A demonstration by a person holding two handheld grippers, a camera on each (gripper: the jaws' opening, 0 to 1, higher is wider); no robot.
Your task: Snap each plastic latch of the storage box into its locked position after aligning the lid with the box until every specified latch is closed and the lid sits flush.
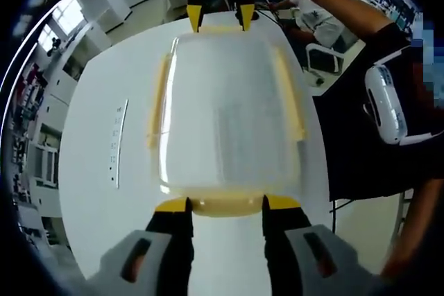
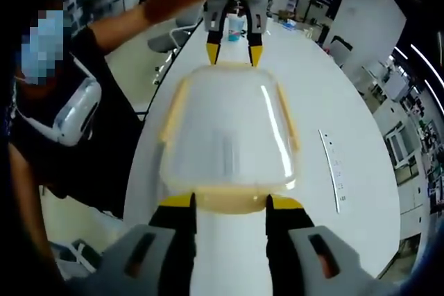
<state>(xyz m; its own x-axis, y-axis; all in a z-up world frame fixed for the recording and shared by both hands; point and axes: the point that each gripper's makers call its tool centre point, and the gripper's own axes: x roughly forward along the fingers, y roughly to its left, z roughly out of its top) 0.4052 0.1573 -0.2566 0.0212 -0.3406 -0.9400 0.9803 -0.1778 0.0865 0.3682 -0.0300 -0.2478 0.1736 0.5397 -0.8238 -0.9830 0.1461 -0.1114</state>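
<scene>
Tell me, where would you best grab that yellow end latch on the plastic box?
Take the end latch by its outer lip, coming in from the short end of the storage box. It sticks out past the lid there, and the left tool already straddles it with open jaws; the right tool mirrors this on its end latch.

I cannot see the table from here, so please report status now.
Left gripper open at near end latch. Right gripper open at opposite end. Lid on storage box. Nothing in the way.

Storage box [image 1: 225, 119] w/ clear frosted lid, yellow latches [image 1: 225, 206]. Table [image 1: 97, 192] white. Grippers [image 1: 225, 202] black, yellow tips.
</scene>
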